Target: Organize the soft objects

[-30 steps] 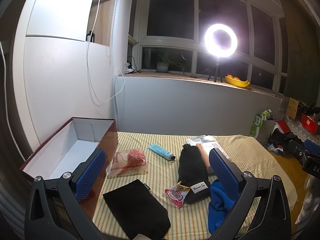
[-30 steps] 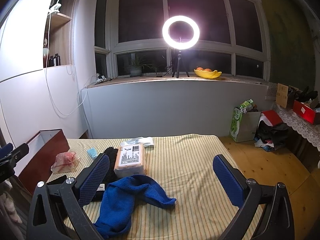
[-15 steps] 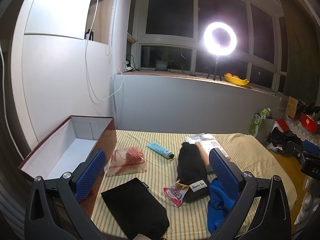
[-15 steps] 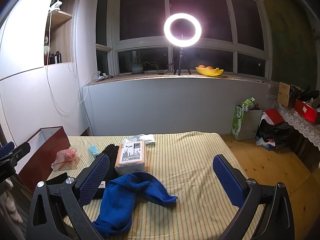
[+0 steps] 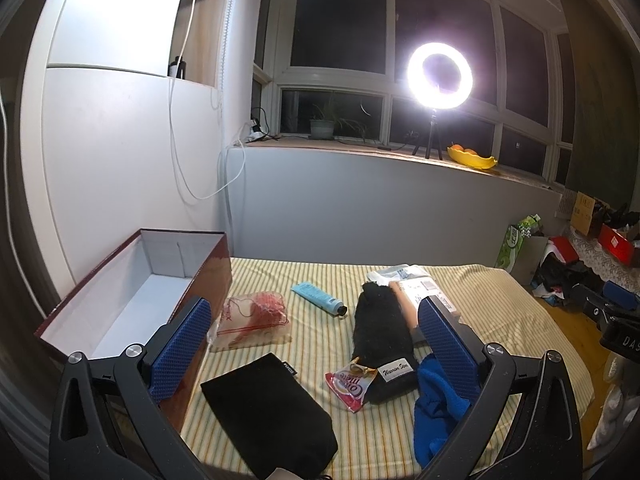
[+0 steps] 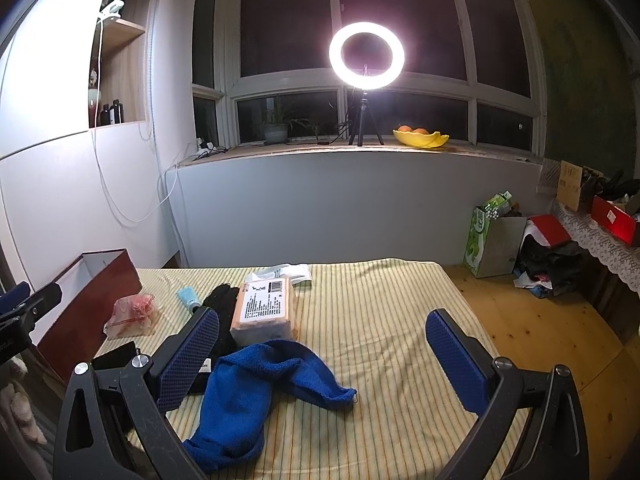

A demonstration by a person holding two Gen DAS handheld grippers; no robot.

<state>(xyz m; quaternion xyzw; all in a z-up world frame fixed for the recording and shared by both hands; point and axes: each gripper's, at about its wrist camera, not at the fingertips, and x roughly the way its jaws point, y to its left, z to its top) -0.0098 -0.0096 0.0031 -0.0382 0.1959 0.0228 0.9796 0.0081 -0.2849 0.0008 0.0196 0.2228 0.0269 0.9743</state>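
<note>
Left gripper: jaws wide apart, holding nothing, hovering above the near-left part of the bed.
Right gripper: jaws wide apart and empty, above the near edge of the bed.
Bed: covered with a yellow striped sheet; all the loose items lie on its left half.
Box: open, dark red outside and white inside, standing at the bed's left edge; its near end is behind the left gripper's left jaw.
Black pouch: flat on the sheet, between the left gripper's jaws and close to the camera.
Red-string bag: clear plastic, just beyond the left jaw, beside the box.
Blue tube: lying farther ahead, between the jaws' lines, well past their tips.
Black knit item: stretched lengthwise just inside the left gripper's right jaw, with a white label at its near end.
Snack packet: pink and white, touching the knit item's near end.
Blue towel: crumpled, between the right gripper's jaws, nearer its left jaw.
Orange labelled parcel: just beyond the towel, ahead of the right gripper's left jaw.
</note>
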